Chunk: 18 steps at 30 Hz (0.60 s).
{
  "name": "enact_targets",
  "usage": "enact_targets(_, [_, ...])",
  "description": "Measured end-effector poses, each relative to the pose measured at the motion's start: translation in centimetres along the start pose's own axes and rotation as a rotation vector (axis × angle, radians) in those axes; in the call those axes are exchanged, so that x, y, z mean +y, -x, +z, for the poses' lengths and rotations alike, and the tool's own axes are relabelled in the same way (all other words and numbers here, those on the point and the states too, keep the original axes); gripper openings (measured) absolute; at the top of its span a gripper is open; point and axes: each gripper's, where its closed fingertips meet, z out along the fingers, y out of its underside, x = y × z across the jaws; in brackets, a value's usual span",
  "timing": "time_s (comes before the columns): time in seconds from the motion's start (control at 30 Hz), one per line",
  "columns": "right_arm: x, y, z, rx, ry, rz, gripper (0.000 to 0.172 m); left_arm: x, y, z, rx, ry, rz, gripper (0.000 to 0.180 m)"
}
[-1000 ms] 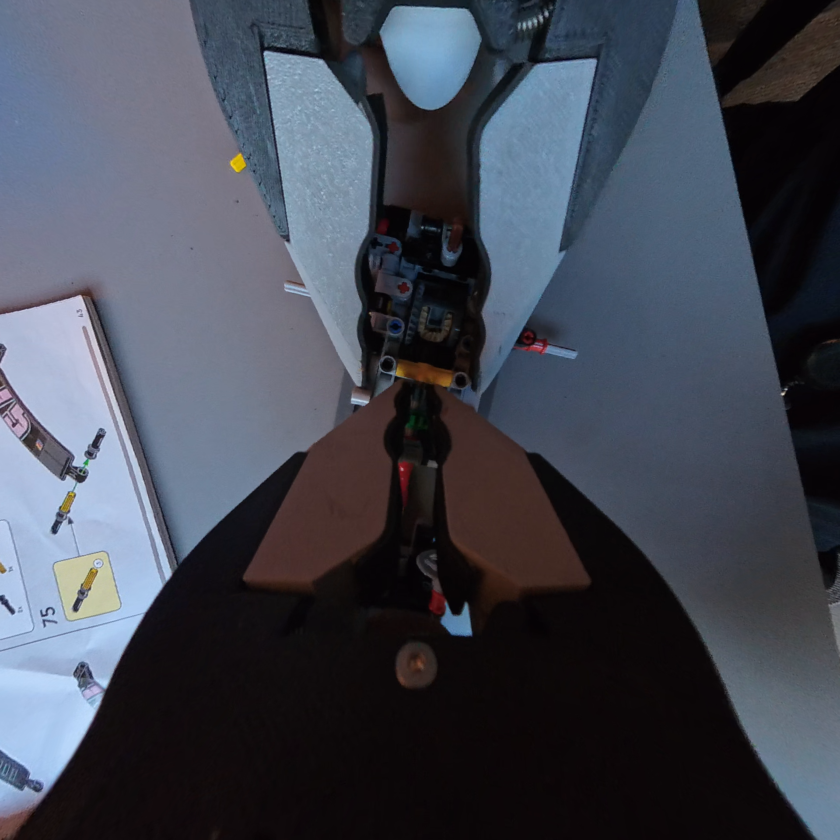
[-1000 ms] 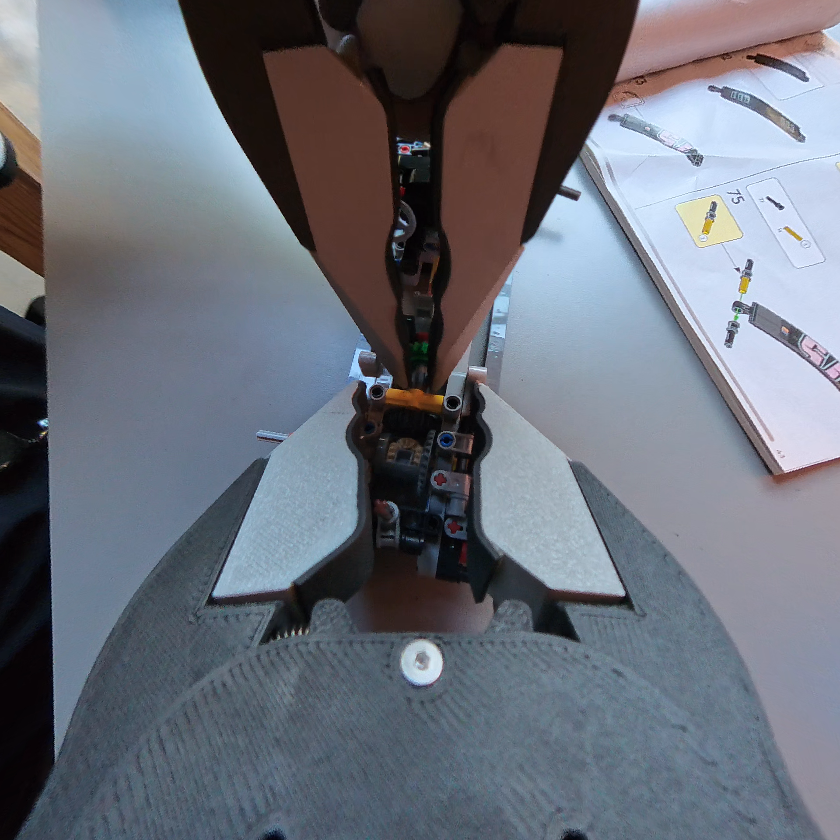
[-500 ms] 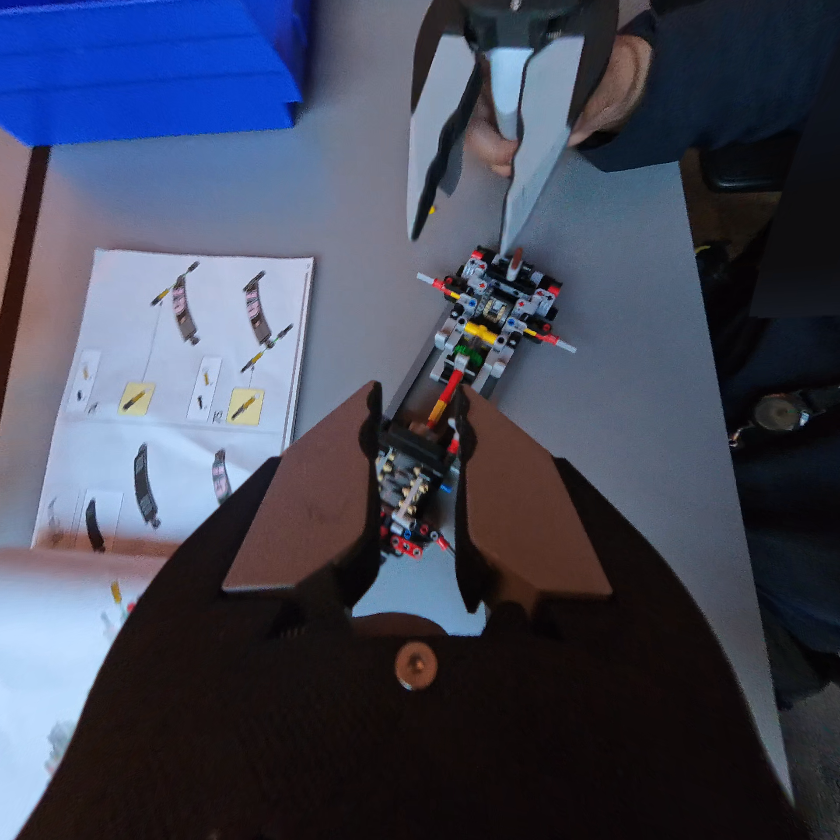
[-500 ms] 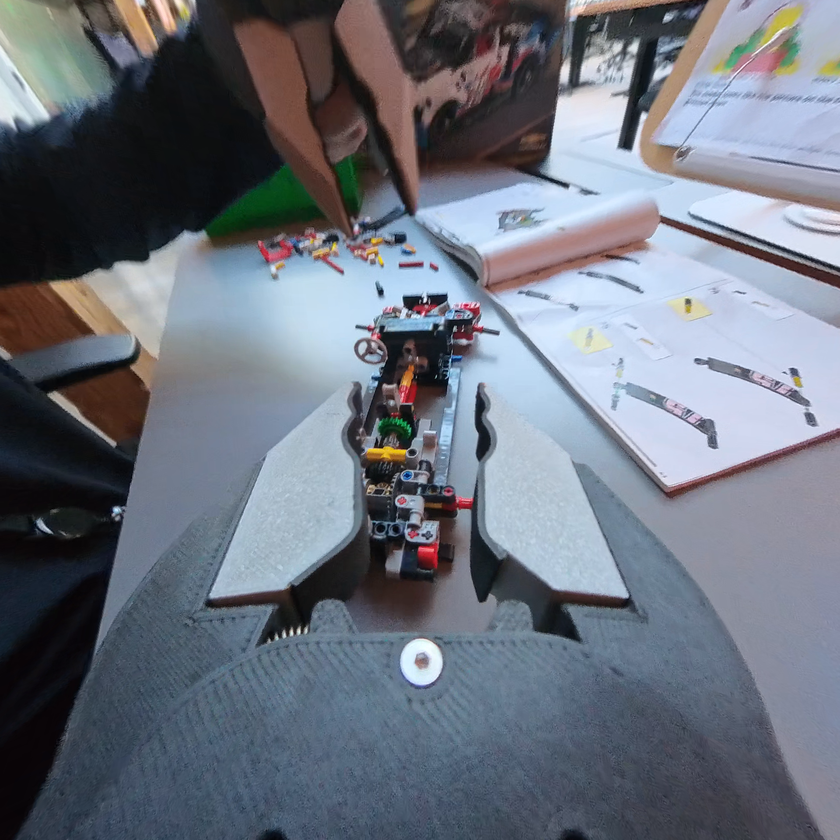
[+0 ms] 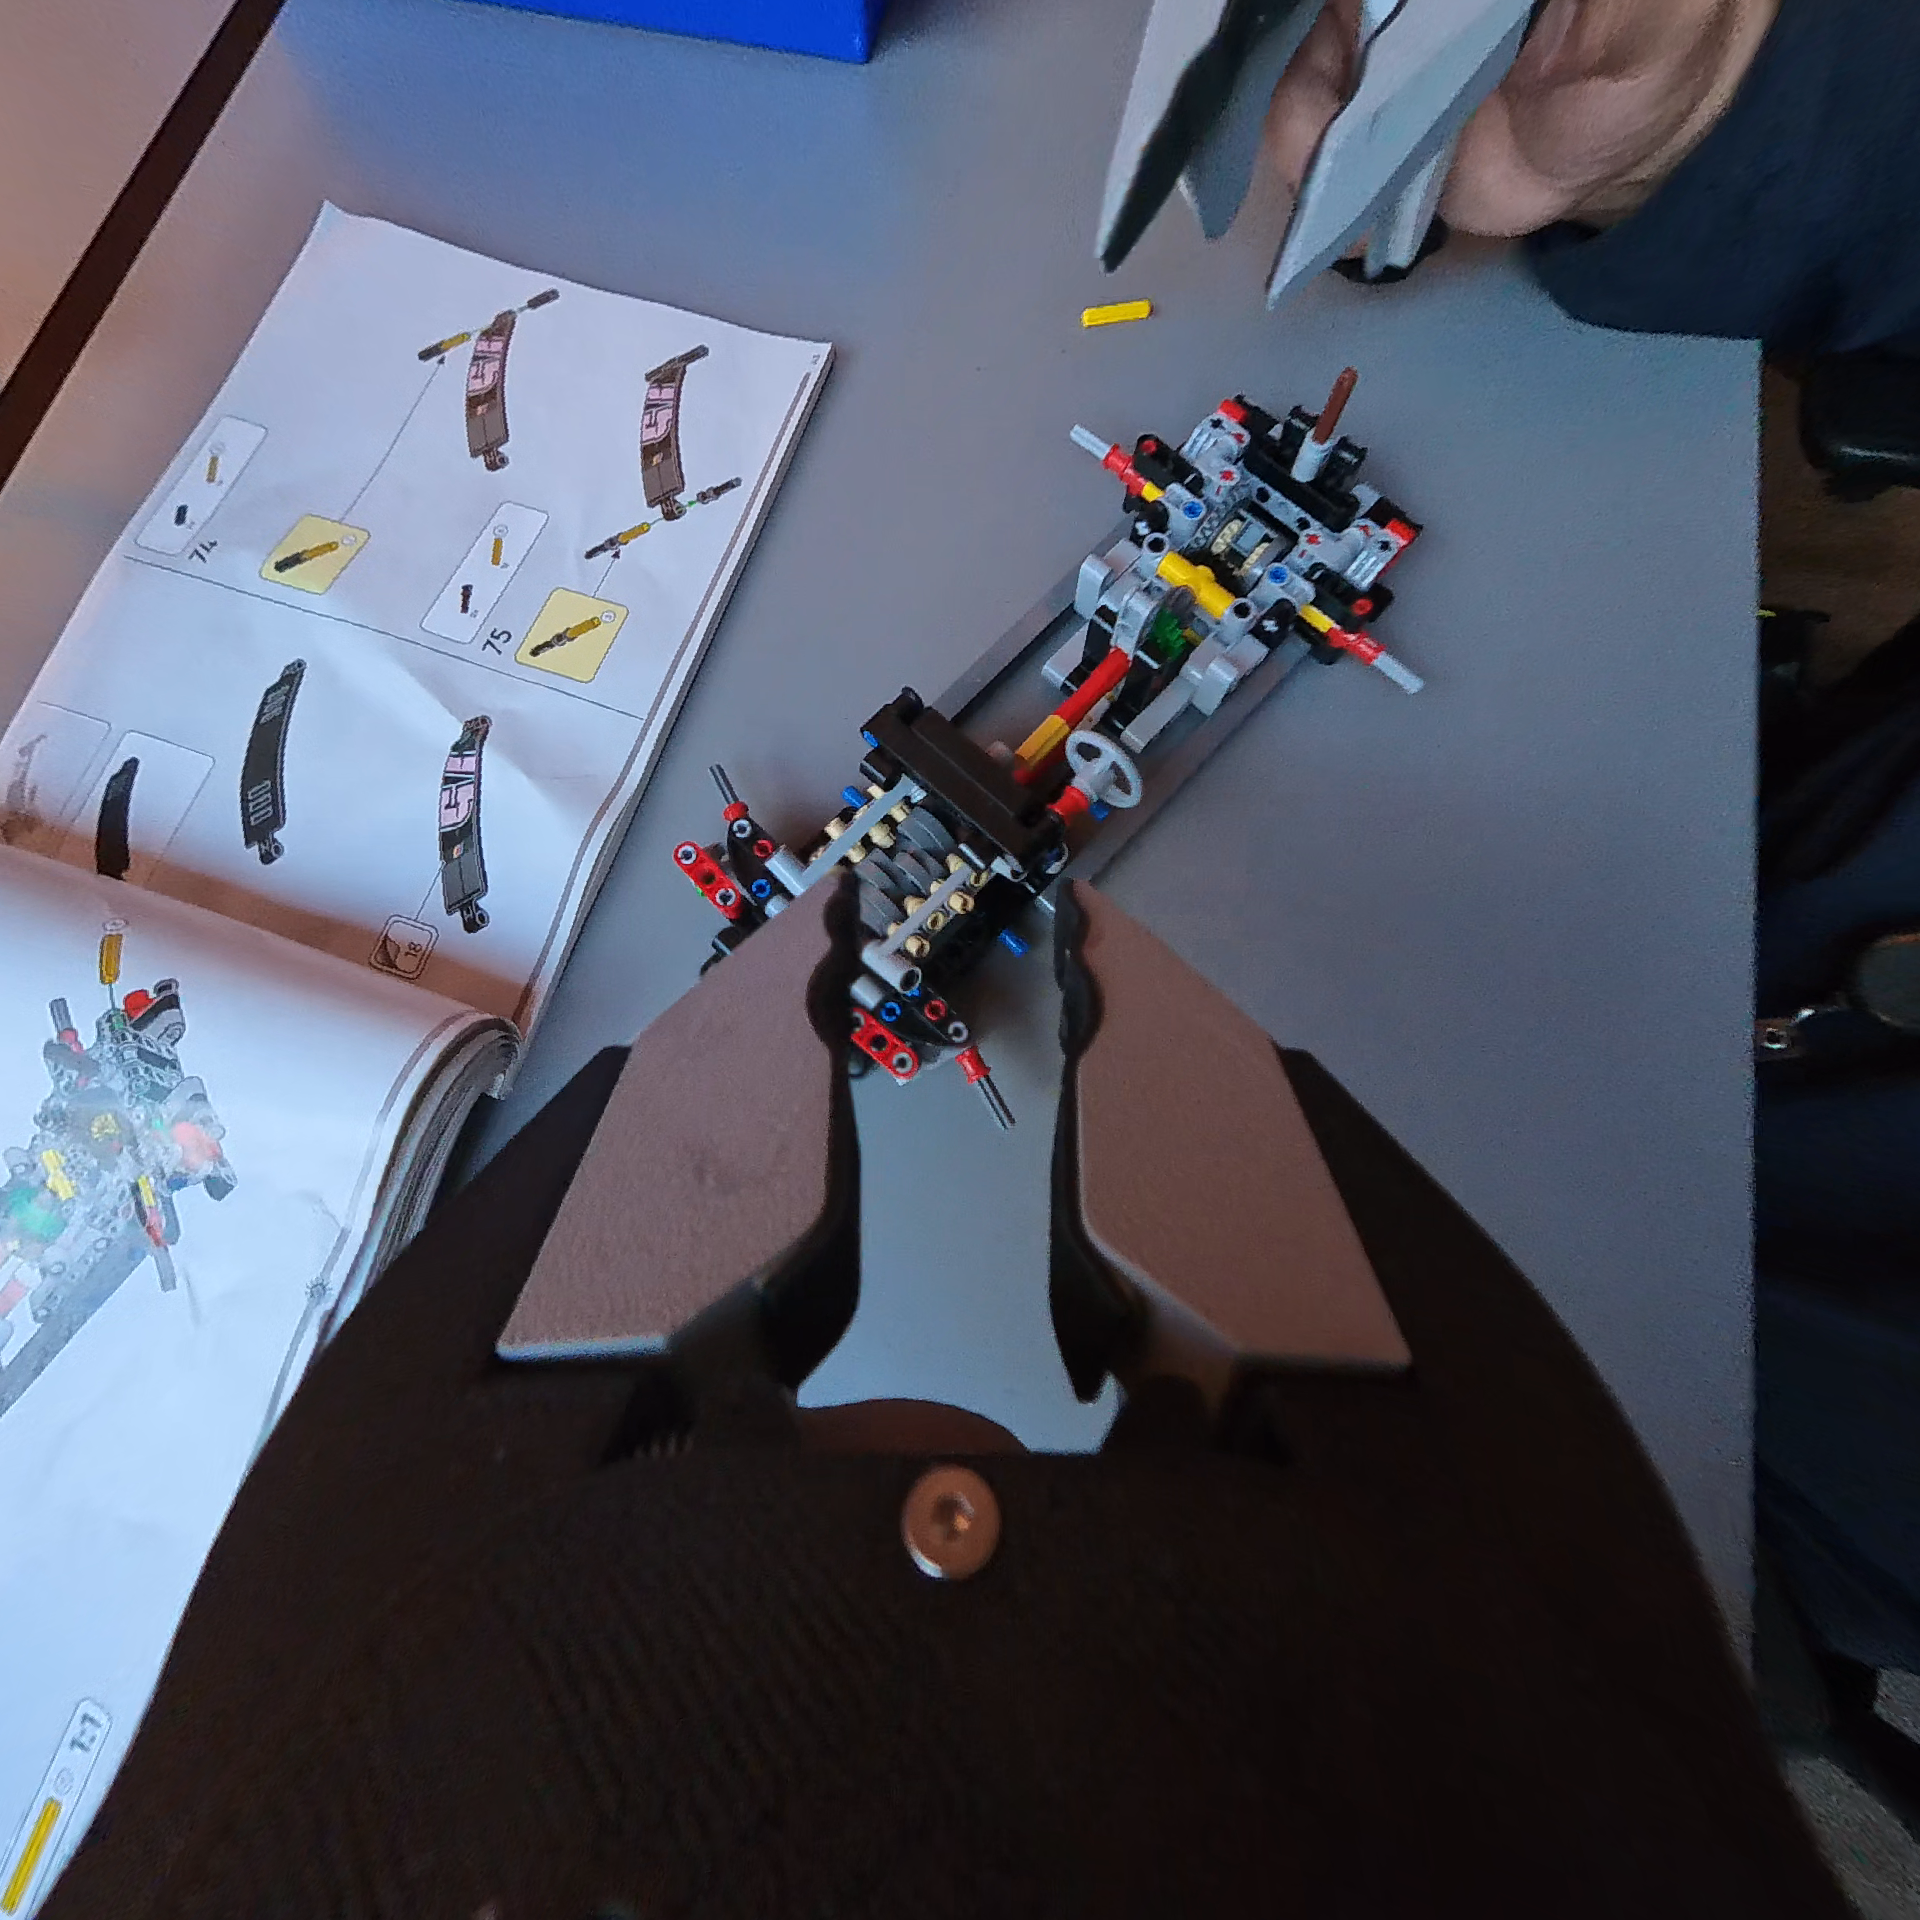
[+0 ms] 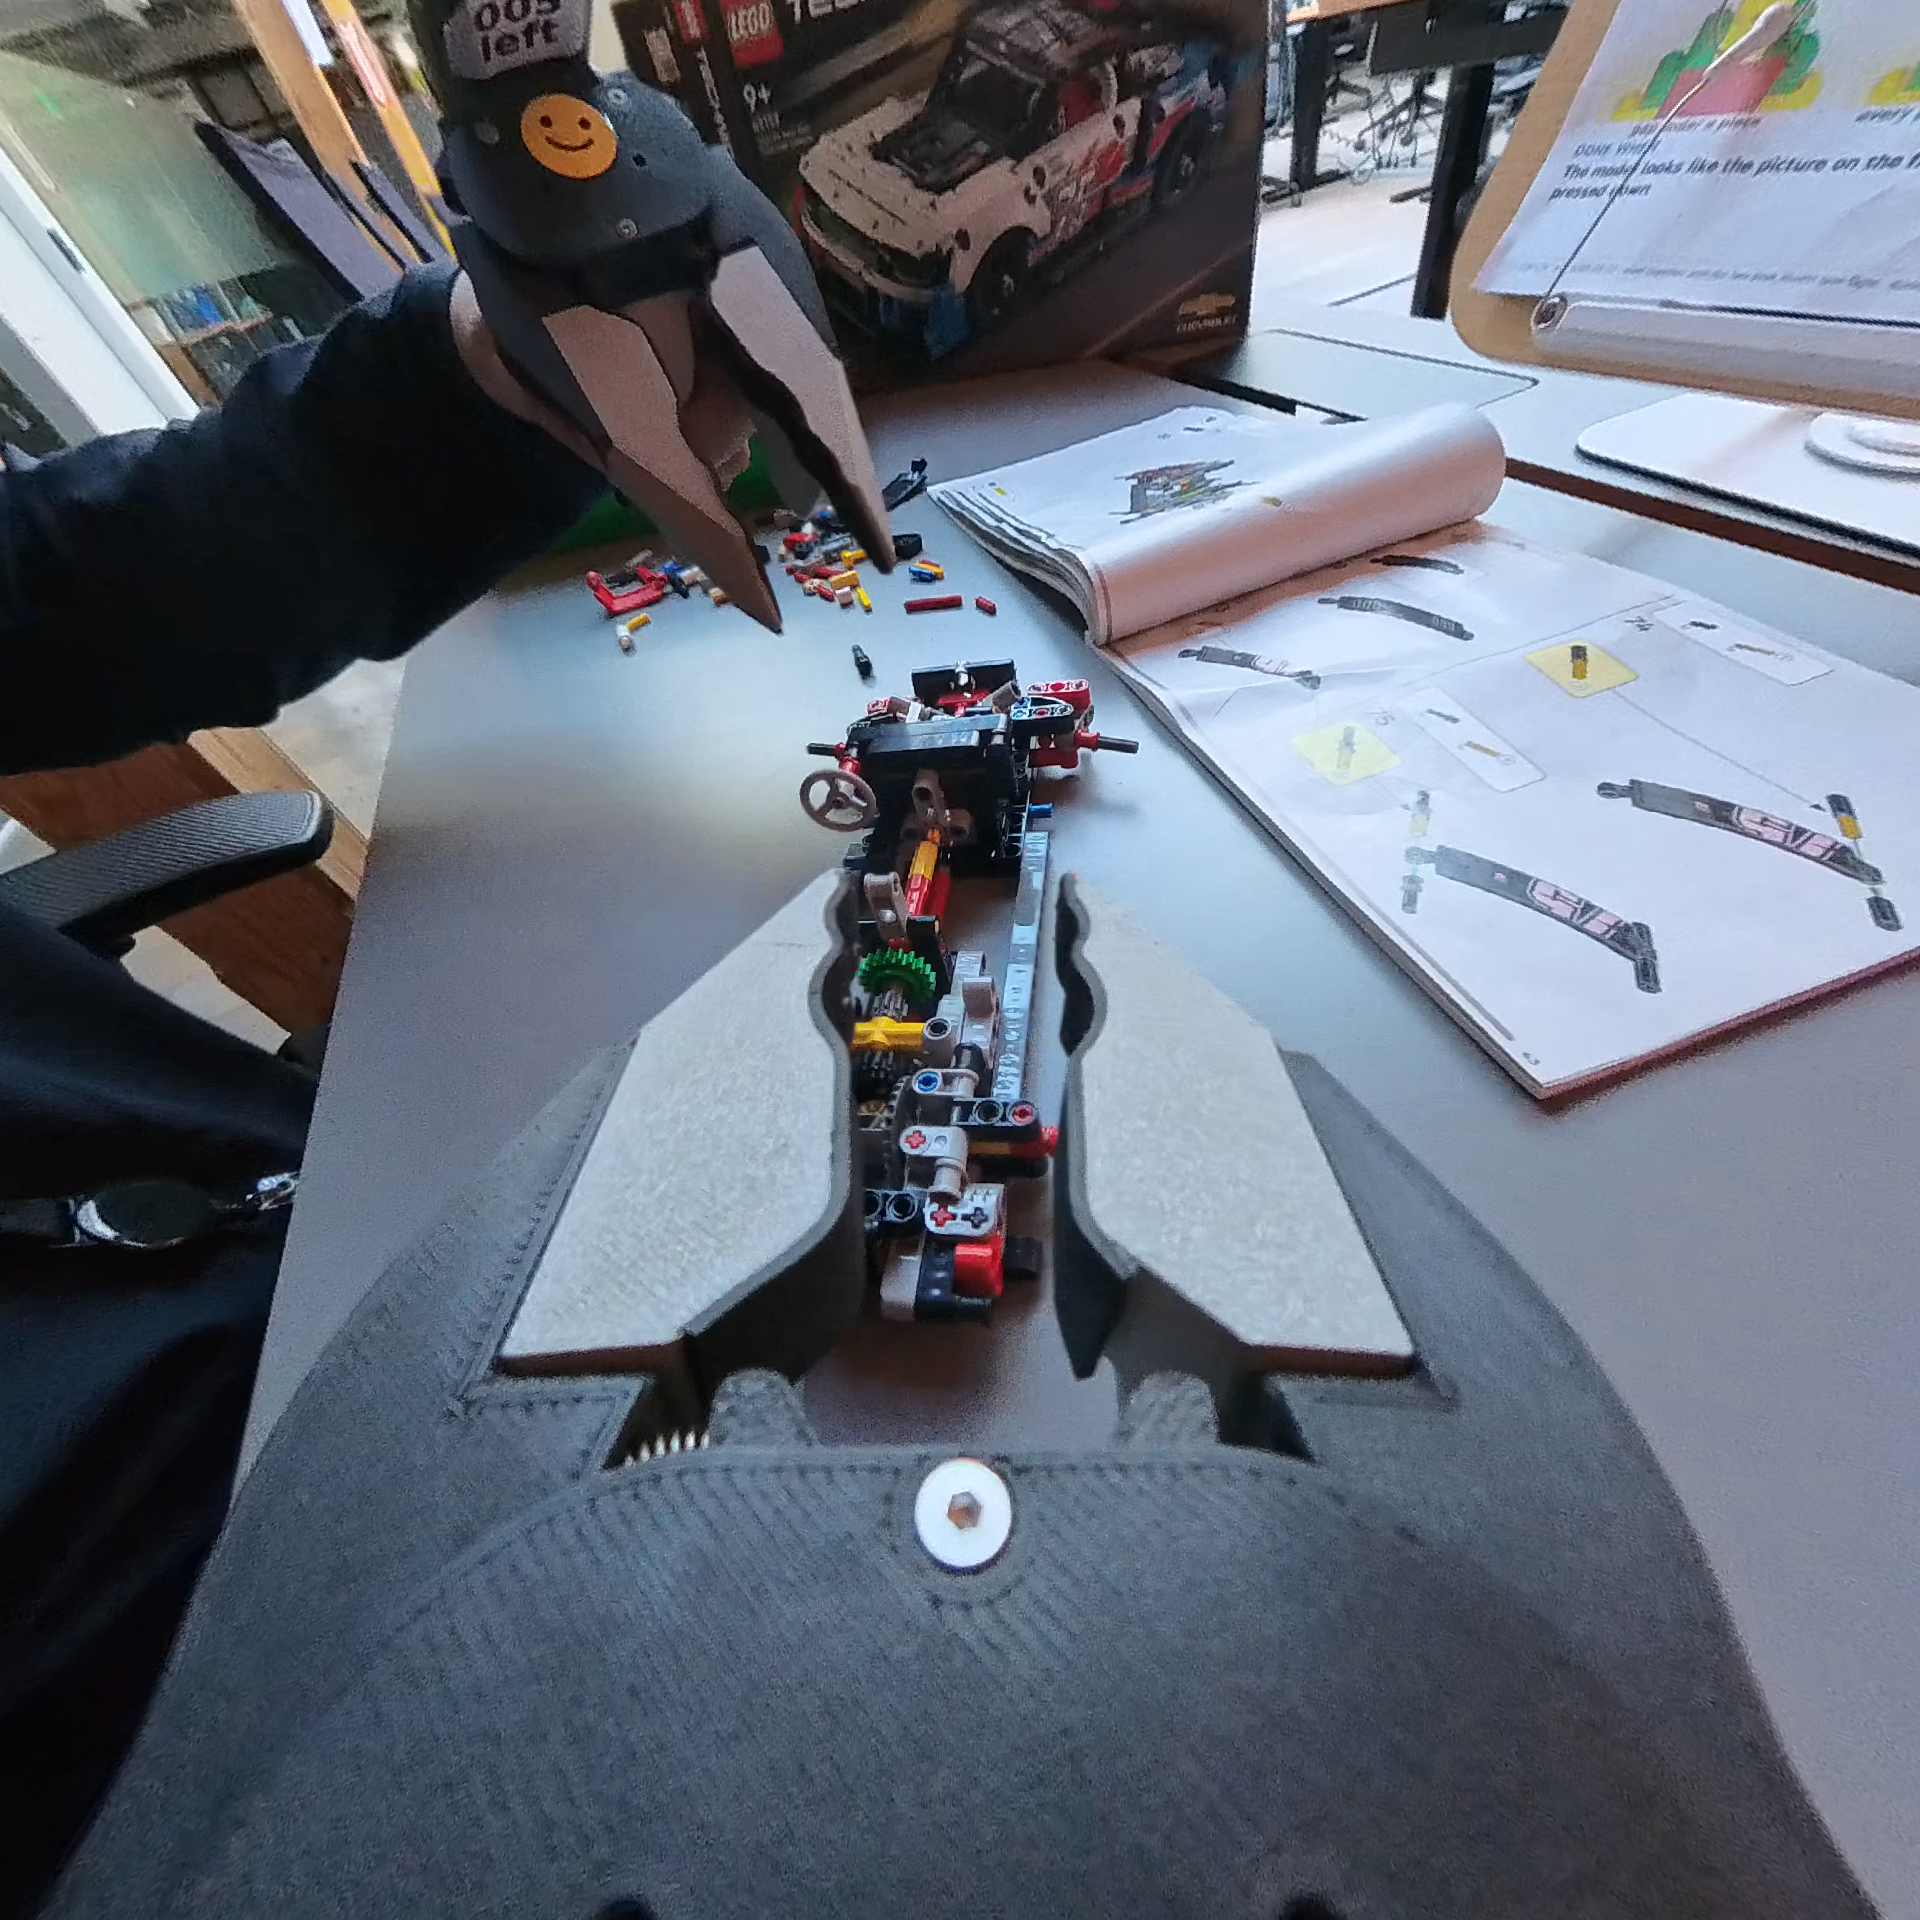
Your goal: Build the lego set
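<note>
A partly built toy car chassis (image 5: 1091, 727) of black, grey, red and yellow pieces lies flat on the grey table (image 5: 1455, 987). My left gripper (image 5: 945, 904) hangs open and empty above its front end, pads clear of it. The right wrist view shows it (image 6: 831, 594) raised in the air with nothing between its fingers. My right gripper (image 6: 951, 883) is open and empty above the rear end of the chassis (image 6: 935, 935). The left wrist view shows it (image 5: 1190, 283) held off the table beyond the chassis, near a small yellow piece (image 5: 1115, 312).
An open instruction booklet (image 5: 416, 623) lies beside the chassis, on the right in the right wrist view (image 6: 1507, 779). Several loose small parts (image 6: 810, 582) lie at the far end of the table, before a set box (image 6: 1018, 177). A blue bin (image 5: 675, 21) stands at one corner. My hands' fingertips stand some 15 centimeters from each other.
Both grippers were down on the chassis, tip to tip, the left one nearly shut on its middle. Both have let go and lifted back. The chassis stays on the table.
</note>
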Motion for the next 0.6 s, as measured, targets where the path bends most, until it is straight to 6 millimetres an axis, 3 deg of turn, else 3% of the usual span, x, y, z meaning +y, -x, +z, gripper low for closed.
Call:
enact_targets(0.17, [-0.1,1.5,2.3,-0.018,0.111,-0.038,0.038,1.1,1.0,1.9,-0.031,0.055,0.027,0.049])
enact_targets(0.33, [1.8,1.7,5.9,0.004,0.325,-0.105,0.038,2.4,1.3,3.1,-0.028,0.071,0.015,0.053])
enact_targets(0.47, [2.6,2.0,7.8,-0.033,0.449,-0.122,0.034,3.8,2.0,3.2,-0.048,0.099,0.020,0.054])
enact_targets(0.6, [3.9,1.4,9.0,-0.017,0.560,-0.133,0.029,4.0,2.1,2.9,-0.013,0.051,-0.006,0.053])
